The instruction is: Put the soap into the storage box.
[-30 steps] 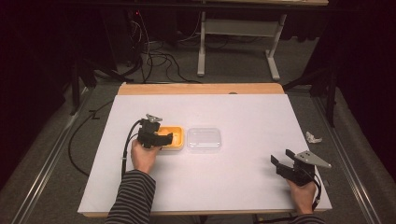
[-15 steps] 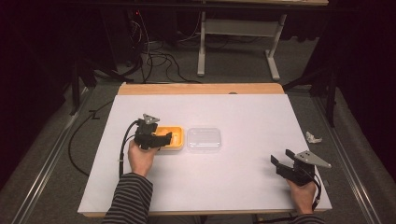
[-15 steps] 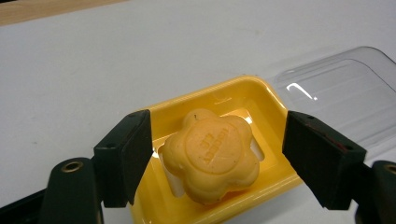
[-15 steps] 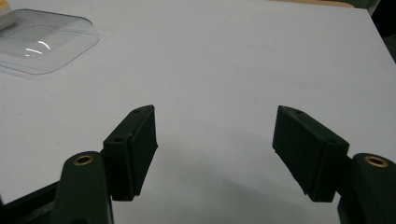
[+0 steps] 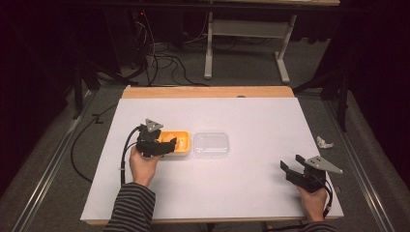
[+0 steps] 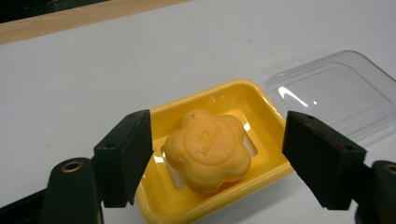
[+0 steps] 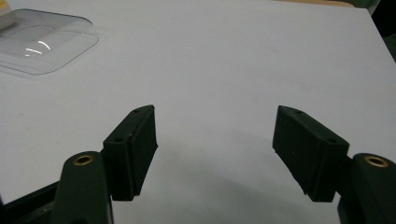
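Jaws of the left gripper (image 6: pixel 217 149) stand wide apart either side of the flower-shaped soap (image 6: pixel 208 148), not touching it (soap sits in the yellow dish (image 6: pixel 261 107), left of worktop centre). Clear lid (image 5: pixel 211 144) lies just beside the dish. Right gripper (image 7: pixel 215 151) gapes empty near the worktop's front right corner.

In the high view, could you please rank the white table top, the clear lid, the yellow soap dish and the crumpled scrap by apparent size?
1. White table top.
2. Clear lid and yellow soap dish: they look alike, and the left gripper covers part of the dish, so no ranking.
3. Crumpled scrap.
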`<state>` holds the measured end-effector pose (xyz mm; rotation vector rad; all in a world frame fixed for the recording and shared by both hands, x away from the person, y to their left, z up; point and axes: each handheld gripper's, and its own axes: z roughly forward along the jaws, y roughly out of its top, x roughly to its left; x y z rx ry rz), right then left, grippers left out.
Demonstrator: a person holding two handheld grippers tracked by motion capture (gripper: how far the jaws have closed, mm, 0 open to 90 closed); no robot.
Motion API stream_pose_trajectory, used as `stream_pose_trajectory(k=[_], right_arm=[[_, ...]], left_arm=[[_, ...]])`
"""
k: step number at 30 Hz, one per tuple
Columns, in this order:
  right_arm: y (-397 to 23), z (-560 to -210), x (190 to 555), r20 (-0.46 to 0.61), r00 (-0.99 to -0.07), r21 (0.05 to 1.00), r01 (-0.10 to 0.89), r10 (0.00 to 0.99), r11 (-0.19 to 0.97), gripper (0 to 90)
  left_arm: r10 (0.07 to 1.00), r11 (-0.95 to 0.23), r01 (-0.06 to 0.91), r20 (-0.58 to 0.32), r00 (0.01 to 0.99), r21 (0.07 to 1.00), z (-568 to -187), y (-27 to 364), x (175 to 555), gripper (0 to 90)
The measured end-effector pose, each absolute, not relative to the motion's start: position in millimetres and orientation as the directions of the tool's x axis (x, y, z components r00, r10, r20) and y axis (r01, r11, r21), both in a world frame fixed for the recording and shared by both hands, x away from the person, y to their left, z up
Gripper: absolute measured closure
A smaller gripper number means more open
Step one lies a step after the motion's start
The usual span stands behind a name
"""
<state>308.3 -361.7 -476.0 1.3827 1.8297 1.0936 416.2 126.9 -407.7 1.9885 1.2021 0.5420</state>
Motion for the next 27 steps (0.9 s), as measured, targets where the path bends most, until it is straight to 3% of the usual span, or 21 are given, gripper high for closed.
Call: stream_pose_trajectory(k=[27], right_arm=[[-360.8, -476.1, 308.6, 0.012, -0.283, 0.871, 0.473, 0.959, 0.129, 31.0]], left_arm=[[0.869, -0.249, 0.546, -0.065, 0.491, 0.800, -402.2, 135.2, 389.0, 25.1]])
